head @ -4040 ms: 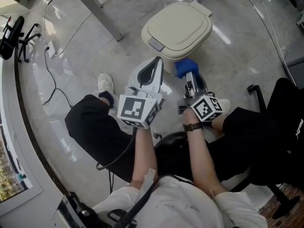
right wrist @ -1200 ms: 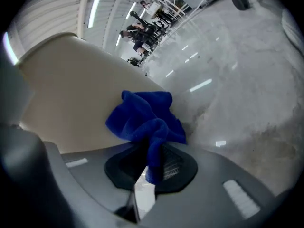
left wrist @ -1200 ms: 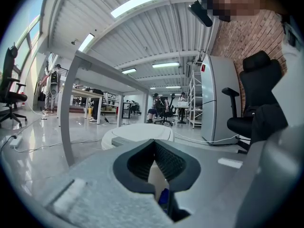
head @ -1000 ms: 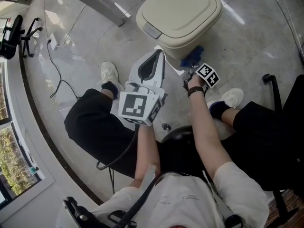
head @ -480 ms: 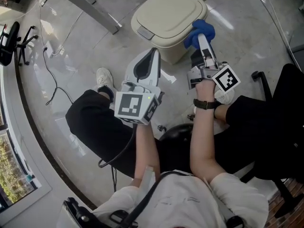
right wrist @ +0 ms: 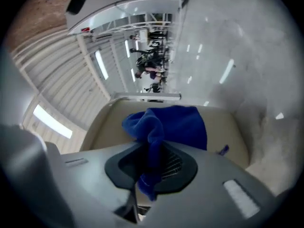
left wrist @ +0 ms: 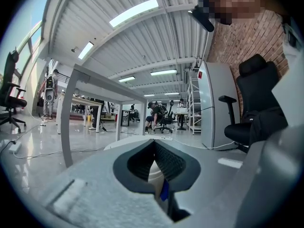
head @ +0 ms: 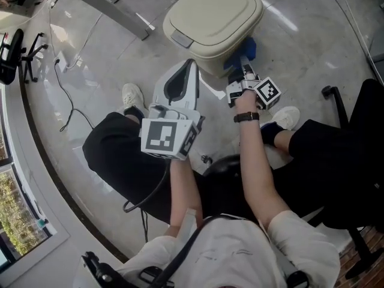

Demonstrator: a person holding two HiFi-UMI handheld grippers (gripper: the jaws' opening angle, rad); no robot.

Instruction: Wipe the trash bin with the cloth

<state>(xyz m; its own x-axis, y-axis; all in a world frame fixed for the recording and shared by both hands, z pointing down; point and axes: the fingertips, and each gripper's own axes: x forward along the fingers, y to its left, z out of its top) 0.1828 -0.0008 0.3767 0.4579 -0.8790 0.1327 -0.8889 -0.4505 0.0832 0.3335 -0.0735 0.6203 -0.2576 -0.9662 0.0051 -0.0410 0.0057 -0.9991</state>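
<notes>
No readable text, numbers, brands or signs in any view. The only print is the black-and-white square code on the marker cube [head: 168, 138] at the back of the left gripper [head: 191, 65] and on the marker cube [head: 268, 92] at the back of the right gripper [head: 244, 63]. Both are pattern only, with no letters or digits. The pale patch [left wrist: 70, 199] beside the left jaws and the pale patch [right wrist: 240, 197] beside the right jaws show nothing legible.

Head cam steep down; L+R gripper views face trash bin [head: 213, 17] close.
</notes>
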